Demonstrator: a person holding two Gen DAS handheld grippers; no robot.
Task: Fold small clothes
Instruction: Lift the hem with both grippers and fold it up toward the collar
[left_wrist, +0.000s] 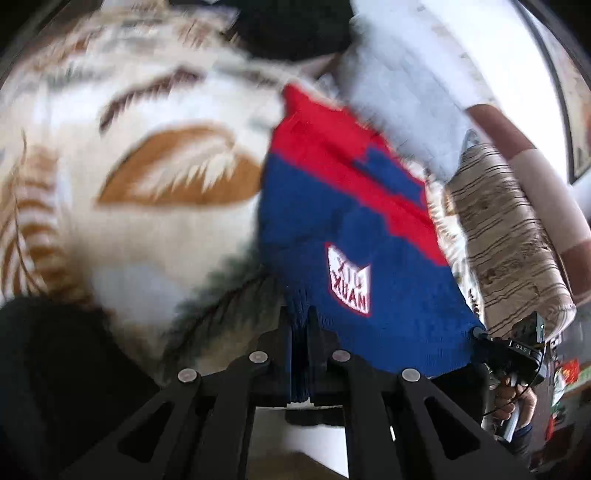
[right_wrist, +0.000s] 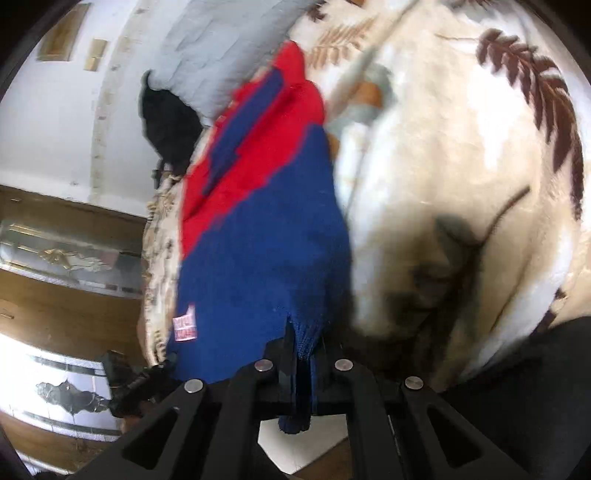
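While its ribbed blue hem is pinched by both the left gripper (left_wrist: 300, 332) and the right gripper (right_wrist: 303, 354), the knitted sweater (left_wrist: 354, 229) (red end farthest) is stretched lengthwise away over the leaf-patterned blanket (left_wrist: 110, 229).

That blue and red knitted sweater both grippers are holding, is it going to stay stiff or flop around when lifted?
Probably floppy: the sweater hangs from the left gripper and right gripper, bunching where each pinches its edge. The thick knit likely grips well rather than slipping. It seems light for its size.

Left wrist camera: looking down along its fingers, close behind the knit garment (left_wrist: 354, 229), facing the leaf-print blanket (left_wrist: 155, 236). Right wrist camera: looking likewise, sharing both from the opposite corner.
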